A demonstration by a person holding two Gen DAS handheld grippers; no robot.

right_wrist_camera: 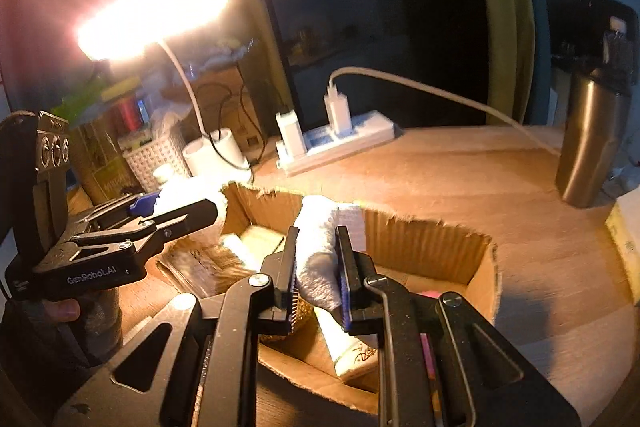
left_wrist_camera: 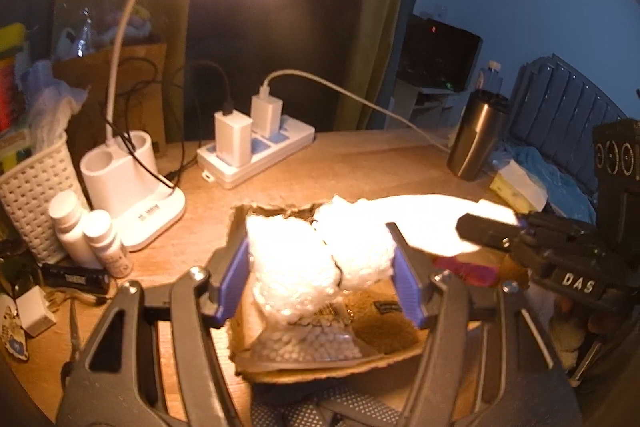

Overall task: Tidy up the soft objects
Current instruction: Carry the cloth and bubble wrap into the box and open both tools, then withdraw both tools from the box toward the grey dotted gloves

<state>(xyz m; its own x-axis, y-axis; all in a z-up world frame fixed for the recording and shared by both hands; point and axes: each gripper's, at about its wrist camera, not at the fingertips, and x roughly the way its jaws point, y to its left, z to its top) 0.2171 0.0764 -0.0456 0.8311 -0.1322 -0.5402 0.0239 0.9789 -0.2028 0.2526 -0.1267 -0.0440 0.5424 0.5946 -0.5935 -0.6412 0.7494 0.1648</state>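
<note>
My left gripper [left_wrist_camera: 320, 267] is shut on a wad of clear bubble wrap [left_wrist_camera: 316, 259], held above a torn cardboard box [left_wrist_camera: 280, 359]. It also shows in the right wrist view [right_wrist_camera: 176, 207] at the left. My right gripper [right_wrist_camera: 318, 259] is shut on a white folded cloth [right_wrist_camera: 320, 247] above the same box [right_wrist_camera: 420, 243]. It also shows in the left wrist view [left_wrist_camera: 472, 227] at the right, holding the bright white cloth [left_wrist_camera: 420, 215]. Inside the box lie a white tube [right_wrist_camera: 352, 347], packets and a pink item [right_wrist_camera: 428, 295].
On the wooden desk [left_wrist_camera: 360, 167] stand a lit desk lamp with white base [left_wrist_camera: 132, 183], a power strip with chargers [left_wrist_camera: 256, 147], a steel tumbler [left_wrist_camera: 476, 135], two white bottles [left_wrist_camera: 88, 235] and a white woven basket [left_wrist_camera: 32, 187]. A bed lies at the right.
</note>
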